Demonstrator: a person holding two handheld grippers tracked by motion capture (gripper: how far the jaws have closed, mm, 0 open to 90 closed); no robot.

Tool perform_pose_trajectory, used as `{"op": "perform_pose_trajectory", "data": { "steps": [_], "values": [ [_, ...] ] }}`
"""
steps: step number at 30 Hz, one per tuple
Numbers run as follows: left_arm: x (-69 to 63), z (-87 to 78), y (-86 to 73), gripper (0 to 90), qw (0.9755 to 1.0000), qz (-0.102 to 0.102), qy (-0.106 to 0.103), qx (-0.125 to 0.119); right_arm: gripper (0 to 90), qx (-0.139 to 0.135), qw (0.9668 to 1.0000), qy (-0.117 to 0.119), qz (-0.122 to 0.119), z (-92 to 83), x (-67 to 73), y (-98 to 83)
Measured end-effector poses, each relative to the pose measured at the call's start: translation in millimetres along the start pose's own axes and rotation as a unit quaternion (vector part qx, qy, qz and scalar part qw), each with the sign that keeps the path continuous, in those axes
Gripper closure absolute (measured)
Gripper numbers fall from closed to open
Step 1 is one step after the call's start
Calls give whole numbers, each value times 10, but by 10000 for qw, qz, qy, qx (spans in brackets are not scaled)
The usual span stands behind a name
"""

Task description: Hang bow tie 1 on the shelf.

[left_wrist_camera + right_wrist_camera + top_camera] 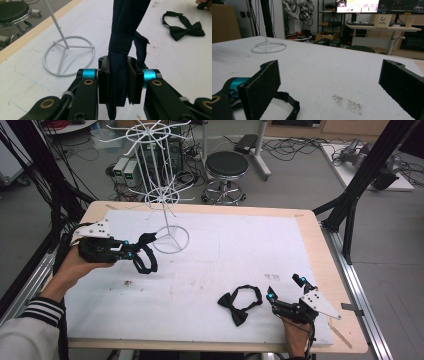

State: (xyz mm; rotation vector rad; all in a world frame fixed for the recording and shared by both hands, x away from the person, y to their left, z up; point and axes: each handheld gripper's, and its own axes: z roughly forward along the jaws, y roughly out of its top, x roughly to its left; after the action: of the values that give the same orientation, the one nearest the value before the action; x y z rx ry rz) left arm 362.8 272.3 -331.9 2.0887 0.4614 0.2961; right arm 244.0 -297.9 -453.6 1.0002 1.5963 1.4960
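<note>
Near right, your right gripper [285,289] rests on the surface [225,250] w/ jaws spread wide, nothing between them. Just left of it lies a black bow tie [240,304], strap probably touching one pad. Farther left, your left gripper [131,251] is clenched on a second bow tie [145,255], held above the surface near the white rack [162,195] base.

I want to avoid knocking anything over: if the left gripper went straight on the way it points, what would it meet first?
Probably the white stand. The left gripper, shut on a dark bow tie, points toward the stand's ring base, slightly to one side. Depth is unclear, so it might just pass the ring's edge.
</note>
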Motion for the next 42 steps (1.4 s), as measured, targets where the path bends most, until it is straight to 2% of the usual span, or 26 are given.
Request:
{"op": "perform_pose_trajectory", "data": {
  "steps": [5,11,15,22,27,30,32,42],
  "values": [
    [-5,-31,25,748,9993,-69,-62,-361,30,6,10000,3,0,1,0,0],
    [2,-73,78,748,9977,-163,11,-665,30,4,10000,1,-11,1,0,0],
    [2,-79,111,749,9951,-305,28,-941,30,1,10000,6,-29,3,-2,1],
    [18,-93,153,748,9920,-441,200,-1162,30,6,10000,11,-31,3,-1,1],
    [27,-93,177,749,9874,-573,289,-1445,30,12,10000,14,-41,3,-2,0],
    [33,-90,192,749,9867,-579,316,-1483,30,16,10000,12,-25,3,-1,1],
    [39,-91,202,748,9854,-641,353,-1537,30,14,10000,15,-19,3,0,2],
    [89,-48,293,748,9839,-691,548,-1557,30,16,10000,4,-44,3,1,1]
  ]
}}
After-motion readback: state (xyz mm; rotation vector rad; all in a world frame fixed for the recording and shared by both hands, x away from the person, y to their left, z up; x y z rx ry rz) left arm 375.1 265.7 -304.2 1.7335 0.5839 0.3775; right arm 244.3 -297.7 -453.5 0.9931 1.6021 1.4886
